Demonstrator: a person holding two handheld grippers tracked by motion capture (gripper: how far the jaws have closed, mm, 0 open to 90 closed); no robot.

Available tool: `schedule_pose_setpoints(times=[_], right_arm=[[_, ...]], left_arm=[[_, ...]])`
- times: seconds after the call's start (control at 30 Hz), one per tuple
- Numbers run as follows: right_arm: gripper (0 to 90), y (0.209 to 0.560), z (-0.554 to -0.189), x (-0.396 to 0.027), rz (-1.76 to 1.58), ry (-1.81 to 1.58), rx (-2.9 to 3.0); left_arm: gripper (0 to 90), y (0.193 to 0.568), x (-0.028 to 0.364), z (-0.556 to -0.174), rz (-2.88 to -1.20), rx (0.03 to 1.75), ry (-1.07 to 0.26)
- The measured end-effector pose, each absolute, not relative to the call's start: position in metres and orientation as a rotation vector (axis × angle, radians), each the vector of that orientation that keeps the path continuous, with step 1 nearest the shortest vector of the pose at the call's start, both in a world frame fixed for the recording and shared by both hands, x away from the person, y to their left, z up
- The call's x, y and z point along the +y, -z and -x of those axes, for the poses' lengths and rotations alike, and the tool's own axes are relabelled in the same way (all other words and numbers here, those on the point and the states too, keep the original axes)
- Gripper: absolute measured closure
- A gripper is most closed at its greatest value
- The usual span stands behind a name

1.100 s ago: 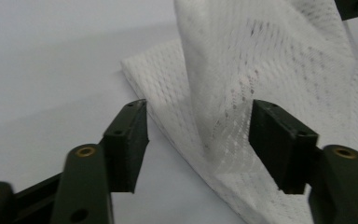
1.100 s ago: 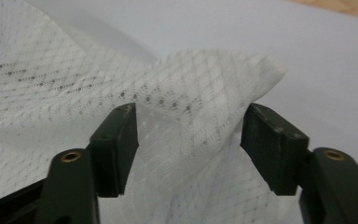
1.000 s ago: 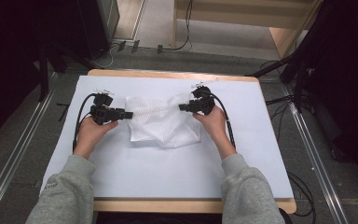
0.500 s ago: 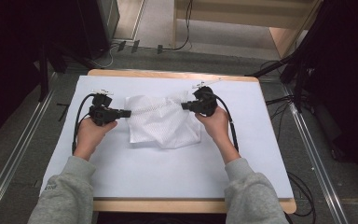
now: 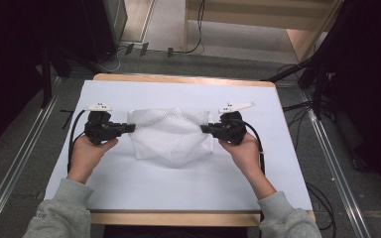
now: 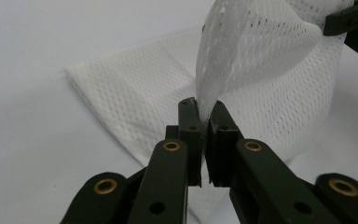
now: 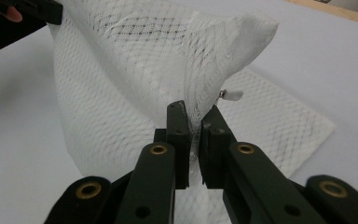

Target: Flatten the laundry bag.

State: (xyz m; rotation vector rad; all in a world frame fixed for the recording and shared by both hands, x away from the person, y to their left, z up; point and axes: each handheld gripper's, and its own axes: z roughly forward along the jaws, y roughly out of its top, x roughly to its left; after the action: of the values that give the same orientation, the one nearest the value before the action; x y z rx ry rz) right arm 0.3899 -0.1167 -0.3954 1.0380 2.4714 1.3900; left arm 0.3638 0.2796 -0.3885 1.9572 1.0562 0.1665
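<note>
Mesh bag pinched at both ends

The left gripper [image 5: 129,127] and right gripper [image 5: 204,129] each clamped the white mesh bag [image 5: 171,134], stretched between them.

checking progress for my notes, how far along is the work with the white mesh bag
Done: both grips are made. The left hand-held gripper and the right hand-held gripper are each shut on an upper corner of the white mesh bag. In hand: the top edge is raised and stretched between them, while the lower part rests on the white table cover. Left: probably spreading or folding it flat, then letting go.

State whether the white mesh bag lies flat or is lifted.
Partly lifted: the mesh bag hangs stretched between left gripper and right gripper; its lower part rests on the table.
</note>
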Motion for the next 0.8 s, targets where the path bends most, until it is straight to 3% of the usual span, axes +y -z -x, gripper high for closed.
schedule_pose_setpoints(times=[0.47,0.8], right_arm=[[85.9,0.418,-0.339,-0.126,-1.025,-1.364,2.536],[85.1,0.432,-0.326,-0.129,-1.046,-1.302,2.591]], left_arm=[[85.5,0.408,0.276,-0.327,-2.026,1.024,-0.119],[83.3,0.428,0.276,-0.316,-2.073,1.045,-0.037]])
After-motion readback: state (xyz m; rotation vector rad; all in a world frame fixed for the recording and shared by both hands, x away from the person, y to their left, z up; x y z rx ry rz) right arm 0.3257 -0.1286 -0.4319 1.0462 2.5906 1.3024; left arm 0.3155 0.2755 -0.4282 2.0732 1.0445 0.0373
